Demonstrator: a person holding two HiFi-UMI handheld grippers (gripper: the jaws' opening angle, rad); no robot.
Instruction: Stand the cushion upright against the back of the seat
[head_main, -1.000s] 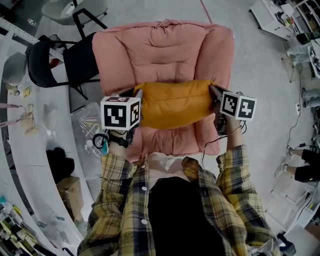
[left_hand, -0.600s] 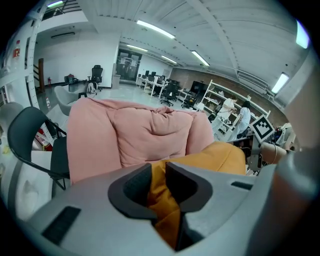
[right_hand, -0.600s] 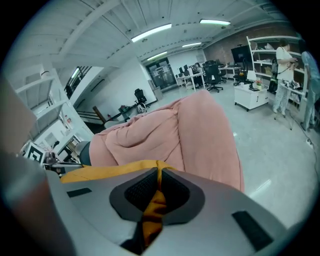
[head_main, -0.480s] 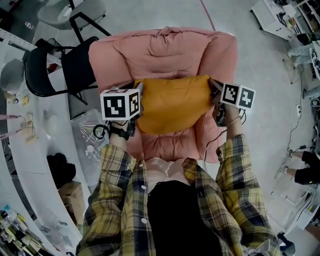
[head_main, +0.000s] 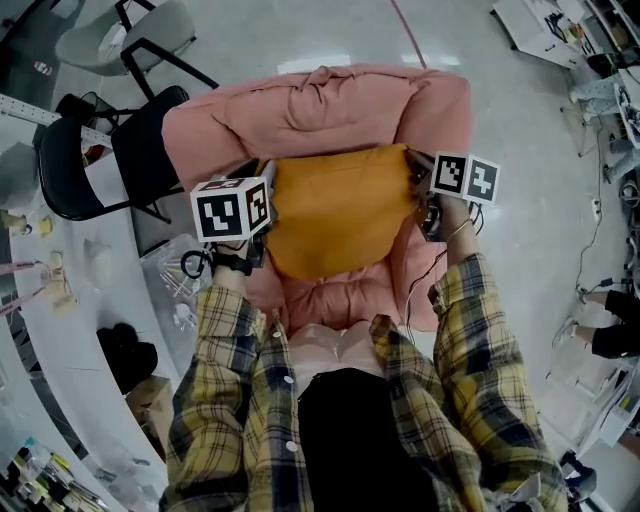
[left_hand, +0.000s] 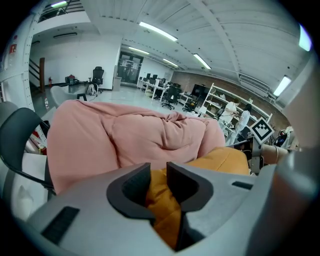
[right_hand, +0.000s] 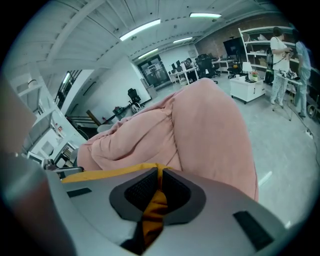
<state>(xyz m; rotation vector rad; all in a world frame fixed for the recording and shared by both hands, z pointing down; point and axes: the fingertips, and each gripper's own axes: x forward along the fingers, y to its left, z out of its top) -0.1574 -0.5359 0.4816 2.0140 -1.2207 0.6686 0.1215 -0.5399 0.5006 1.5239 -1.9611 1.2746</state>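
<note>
Firstly, one orange cushion (head_main: 340, 205): it lies in the hollow of a pink armchair (head_main: 320, 105), between the two armrests. Its far edge is against the backrest and its near edge is on the seat pad, with the broad face turned up toward the head camera.

Left gripper (left_hand: 158, 175): at the cushion's far left corner. The jaws are narrow and opening, with a thick fold of orange cloth filling the gap and touching both pads.

Right gripper (right_hand: 159, 176): at the far right corner. The jaws are almost together, pinching a thin edge of the same cloth.

Clear plastic tub (head_main: 165, 265): on the floor just left of the armchair. It holds a scatter of small pale items, too small to identify.

Cardboard box (head_main: 150, 385): near left, tucked by the curved white table (head_main: 70, 300). Its contents cannot be made out.

Black chair (head_main: 100, 150): far left, beside the armchair's left armrest.

Dark bundle (head_main: 125, 345): near the table's edge, just beyond the box.
</note>
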